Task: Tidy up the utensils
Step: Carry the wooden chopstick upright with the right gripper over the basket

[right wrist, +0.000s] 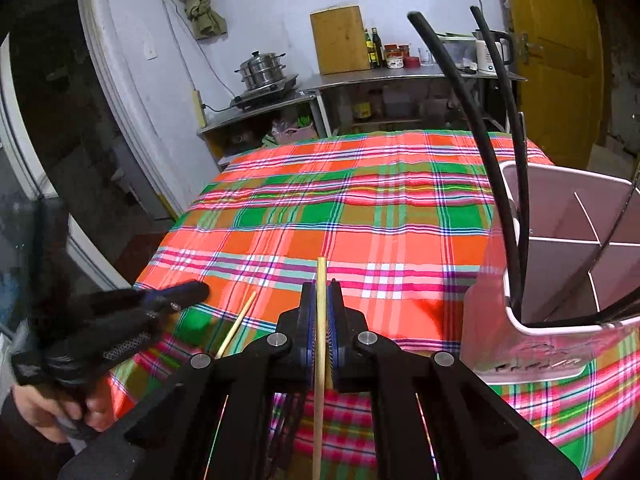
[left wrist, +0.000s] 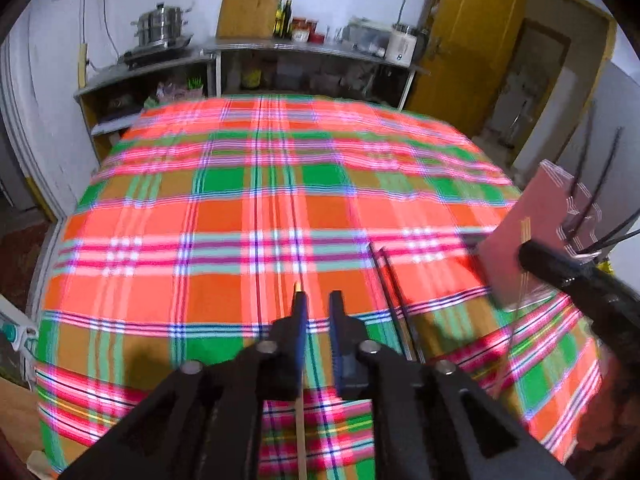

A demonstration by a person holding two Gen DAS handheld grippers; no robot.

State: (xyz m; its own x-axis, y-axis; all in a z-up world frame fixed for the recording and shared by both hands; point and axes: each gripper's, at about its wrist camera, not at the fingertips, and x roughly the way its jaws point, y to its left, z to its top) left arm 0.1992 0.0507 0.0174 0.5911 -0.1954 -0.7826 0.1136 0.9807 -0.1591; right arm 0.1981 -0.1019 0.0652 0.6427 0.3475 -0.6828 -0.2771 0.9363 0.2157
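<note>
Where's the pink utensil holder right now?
In the right wrist view the pink utensil holder stands on the plaid tablecloth at the right, just beyond the right gripper, with black chopsticks leaning in it.

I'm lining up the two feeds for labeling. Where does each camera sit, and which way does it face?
Left wrist: on the left gripper, facing along its fingers over the plaid tablecloth toward the kitchen shelves; a wooden chopstick lies by its left finger; the right gripper shows at right.
Right wrist: on the right gripper, shut on a chopstick, facing the same wall; the pink holder is right, the left gripper and hand lower left.
Shared: tablecloth, holder, steel pot.
</note>
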